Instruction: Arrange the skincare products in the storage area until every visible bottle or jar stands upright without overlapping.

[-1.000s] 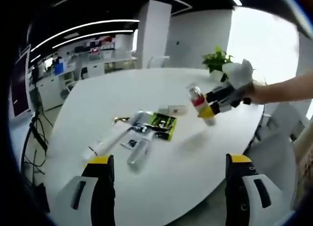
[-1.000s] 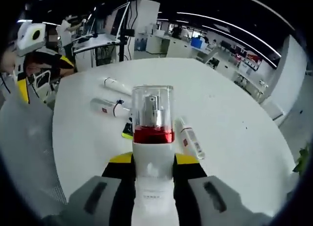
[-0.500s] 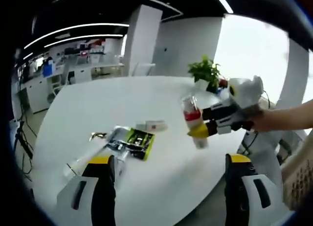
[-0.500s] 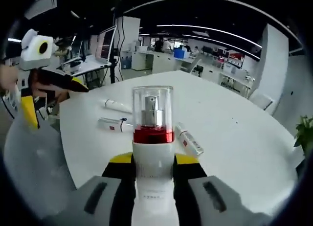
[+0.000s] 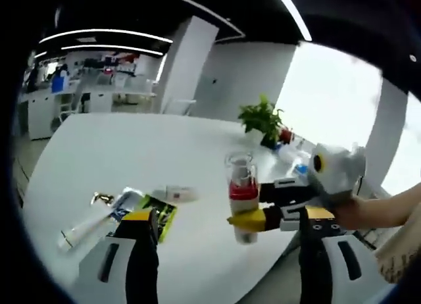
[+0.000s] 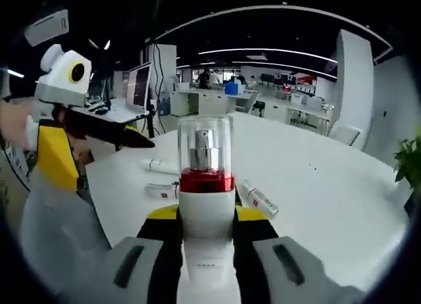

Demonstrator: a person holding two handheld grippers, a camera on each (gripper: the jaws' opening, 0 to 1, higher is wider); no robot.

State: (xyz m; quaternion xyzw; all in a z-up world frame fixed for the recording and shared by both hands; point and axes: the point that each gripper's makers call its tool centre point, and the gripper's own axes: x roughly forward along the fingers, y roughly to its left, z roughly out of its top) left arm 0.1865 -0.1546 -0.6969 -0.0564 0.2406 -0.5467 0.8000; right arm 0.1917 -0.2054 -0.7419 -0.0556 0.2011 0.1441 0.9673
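My right gripper [image 6: 206,230] pinches one pump bottle [image 6: 206,205] with a red band and clear cap, upright at the centre of the right gripper view; in the left gripper view it hangs at centre right above the white surface [image 5: 99,152]. My left gripper [image 5: 227,264] is spread wide, holding nothing. Beyond, I count three tubes [image 6: 258,199] lying flat at mid frame, and one green-and-black packet [image 5: 163,220] at lower left.

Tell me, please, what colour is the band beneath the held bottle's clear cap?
Red; the bottle shows it best in the right gripper view.
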